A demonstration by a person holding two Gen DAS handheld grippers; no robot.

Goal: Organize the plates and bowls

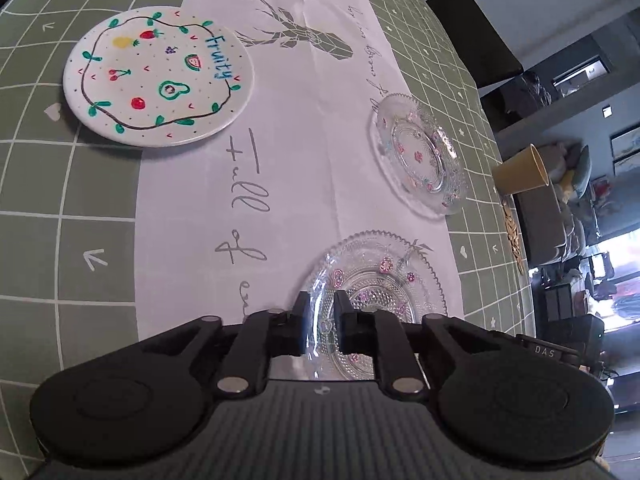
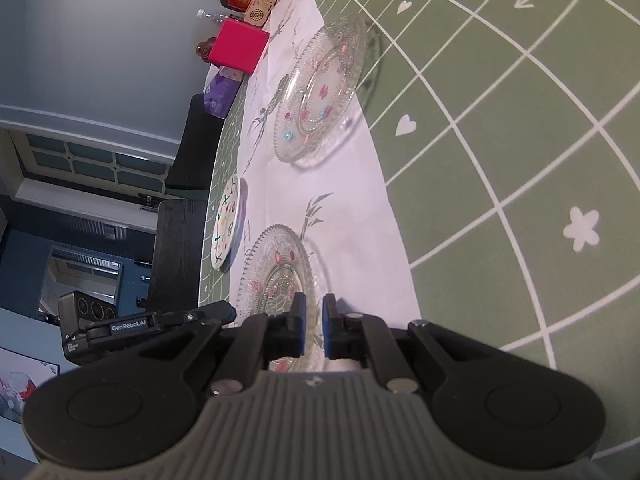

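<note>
Right now my left gripper (image 1: pixel 322 300) stands slightly parted over the near glass plate's (image 1: pixel 384 280) rim without clamping it, while my right gripper (image 2: pixel 314 304) looks nearly closed on the opposite rim, so next I'd stack it onto the far glass plate (image 1: pixel 420 156)

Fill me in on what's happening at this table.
A person with a gripper in each hand is sorting plates. The left gripper has its fingers slightly apart astride the rim of the near glass plate. The right gripper is shut beside it, holding nothing. Another glass plate and a white fruit-painted plate lie untouched.
</note>
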